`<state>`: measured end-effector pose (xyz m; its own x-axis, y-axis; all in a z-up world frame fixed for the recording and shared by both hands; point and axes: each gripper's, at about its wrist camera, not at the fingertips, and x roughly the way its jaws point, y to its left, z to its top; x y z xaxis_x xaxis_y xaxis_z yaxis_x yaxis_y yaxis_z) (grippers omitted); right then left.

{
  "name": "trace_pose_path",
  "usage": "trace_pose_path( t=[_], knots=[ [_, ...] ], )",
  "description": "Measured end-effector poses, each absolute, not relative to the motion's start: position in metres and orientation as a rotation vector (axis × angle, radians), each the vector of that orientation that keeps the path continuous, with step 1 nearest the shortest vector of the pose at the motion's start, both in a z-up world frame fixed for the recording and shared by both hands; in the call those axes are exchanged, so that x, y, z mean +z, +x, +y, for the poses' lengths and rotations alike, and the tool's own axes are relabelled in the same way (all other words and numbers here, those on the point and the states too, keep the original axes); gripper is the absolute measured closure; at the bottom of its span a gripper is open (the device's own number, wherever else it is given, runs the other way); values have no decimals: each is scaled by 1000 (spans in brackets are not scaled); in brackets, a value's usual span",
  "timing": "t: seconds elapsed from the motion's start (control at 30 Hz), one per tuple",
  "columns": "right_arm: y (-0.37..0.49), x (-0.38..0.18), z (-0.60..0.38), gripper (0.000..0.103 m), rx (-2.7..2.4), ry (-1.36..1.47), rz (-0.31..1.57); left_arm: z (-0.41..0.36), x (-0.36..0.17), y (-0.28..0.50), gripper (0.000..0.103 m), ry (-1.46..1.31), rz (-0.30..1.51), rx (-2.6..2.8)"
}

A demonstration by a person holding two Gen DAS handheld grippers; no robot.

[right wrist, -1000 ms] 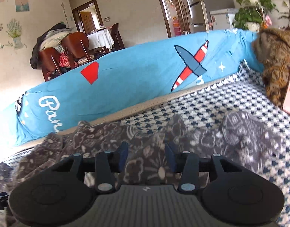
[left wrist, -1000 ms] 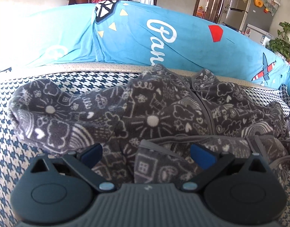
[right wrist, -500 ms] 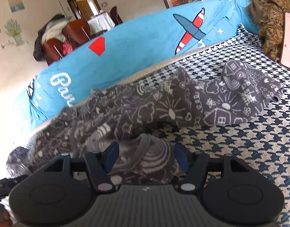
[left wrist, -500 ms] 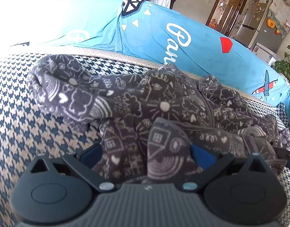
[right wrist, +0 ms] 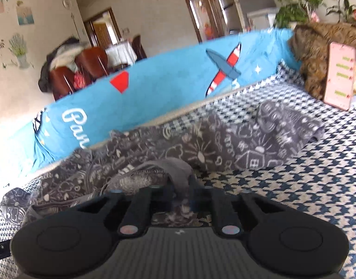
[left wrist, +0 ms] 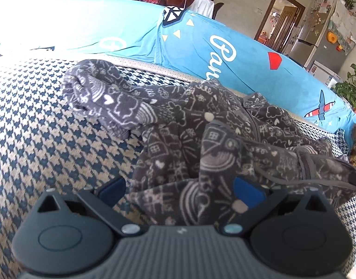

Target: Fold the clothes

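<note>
Garment (left wrist: 201, 125) on the mattress (left wrist: 38, 139), bolster (left wrist: 201, 46) behind it.

A houndstooth cover (left wrist: 45, 139) in dark blue and cream spreads over the seat of a sofa, and a grey printed garment (left wrist: 201, 134) lies crumpled across it, one sleeve (left wrist: 103, 97) stretched toward the left end and the other sleeve (right wrist: 282, 127) toward the right. Along the back edge of the seat a blue cushion (left wrist: 236, 53) with white lettering and a red-and-white plane stands against the garment's far side. At the right end a brown patterned throw (right wrist: 317, 53) is heaped on the cover, with a pink card (right wrist: 339, 76) propped upright just before it.
</note>
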<state>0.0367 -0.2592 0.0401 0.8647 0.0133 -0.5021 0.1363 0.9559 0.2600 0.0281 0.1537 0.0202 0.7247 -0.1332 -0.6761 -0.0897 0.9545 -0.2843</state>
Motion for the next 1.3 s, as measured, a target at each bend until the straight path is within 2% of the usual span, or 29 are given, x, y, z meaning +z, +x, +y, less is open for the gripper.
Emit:
trace_pose_path(
  t=[0.13, 0.37, 0.57, 0.67, 0.7, 0.73, 0.97, 1.1, 1.3],
  knots=[
    [6, 45, -262, 94, -127, 298, 467, 161, 22, 15, 0, -326, 758, -21],
    [-21, 34, -295, 96, -297, 429, 509, 163, 20, -10, 0, -319, 769, -37],
    [-43, 35, -299, 96, -317, 402, 478, 164, 19, -27, 0, -300, 776, -49],
    [-52, 34, -303, 90, -303, 429, 484, 164, 19, -31, 0, -294, 777, -49],
    [-55, 36, -304, 81, -301, 436, 477, 165, 19, -32, 0, -292, 778, -47],
    [-59, 37, -304, 78, -295, 441, 468, 165, 19, -33, 0, -292, 778, -47],
    [-77, 52, -288, 77, -257, 401, 407, 166, 16, -31, 0, -301, 786, -45],
    [-81, 66, -279, 68, -242, 355, 373, 165, 15, -30, 0, -301, 792, -39],
    [-63, 72, -249, 68, -28, 331, 429, 164, 13, -28, 0, -302, 801, -31]
  ],
)
